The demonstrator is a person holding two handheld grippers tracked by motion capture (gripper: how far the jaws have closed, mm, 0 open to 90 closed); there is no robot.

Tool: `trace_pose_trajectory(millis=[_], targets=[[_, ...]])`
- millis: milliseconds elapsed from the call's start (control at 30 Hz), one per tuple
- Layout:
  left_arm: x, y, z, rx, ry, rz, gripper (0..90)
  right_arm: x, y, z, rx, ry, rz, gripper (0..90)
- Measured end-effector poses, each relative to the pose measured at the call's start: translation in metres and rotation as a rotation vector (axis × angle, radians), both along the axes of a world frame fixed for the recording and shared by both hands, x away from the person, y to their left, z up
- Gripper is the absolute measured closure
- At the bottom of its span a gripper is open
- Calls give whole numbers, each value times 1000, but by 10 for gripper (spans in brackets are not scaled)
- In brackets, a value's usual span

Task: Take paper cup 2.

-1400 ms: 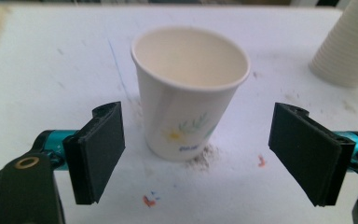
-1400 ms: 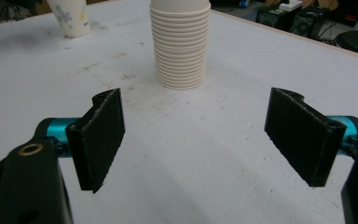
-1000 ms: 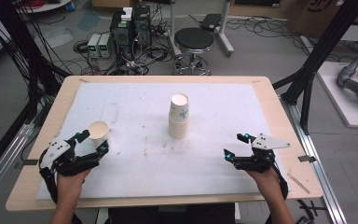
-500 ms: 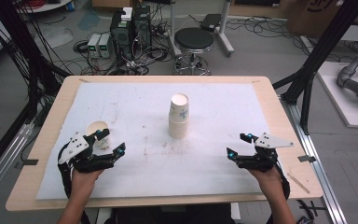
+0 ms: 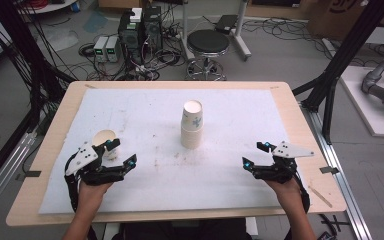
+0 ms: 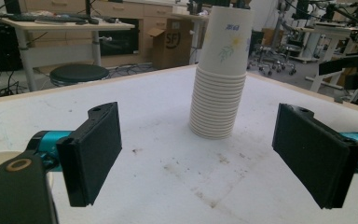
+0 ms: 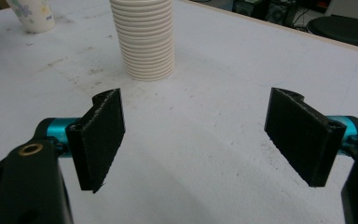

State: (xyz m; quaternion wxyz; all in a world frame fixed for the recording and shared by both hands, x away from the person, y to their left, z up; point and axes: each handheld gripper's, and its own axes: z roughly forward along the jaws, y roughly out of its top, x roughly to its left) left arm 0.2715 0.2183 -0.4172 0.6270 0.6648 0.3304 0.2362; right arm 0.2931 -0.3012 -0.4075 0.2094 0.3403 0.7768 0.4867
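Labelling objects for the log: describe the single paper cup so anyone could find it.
Start at the white mat covering the table, then go to its near left side. The single cup stands upright there, just beyond the left gripper. Unlike the tall cup stack mid-table, it is one short cup.

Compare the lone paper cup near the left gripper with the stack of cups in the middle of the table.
The single cup stands alone near the table's left edge, just beyond the left gripper; the cup stack stands at the centre, clear of both grippers. The stack rises much taller, with many nested rims ringing its lower part, while the single cup is one low cup. Both are upright, open end up, white paper with a small floral print.
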Motion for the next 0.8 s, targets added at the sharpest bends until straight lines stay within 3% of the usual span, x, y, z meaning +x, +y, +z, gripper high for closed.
trace_pose_trajectory(millis=[500, 800], targets=[[9, -7, 1, -9, 56, -56, 156, 2, 0, 1, 5, 2, 17, 207], [26, -29, 22, 9, 61, -103, 155, 1, -4, 2, 20, 13, 22, 207]])
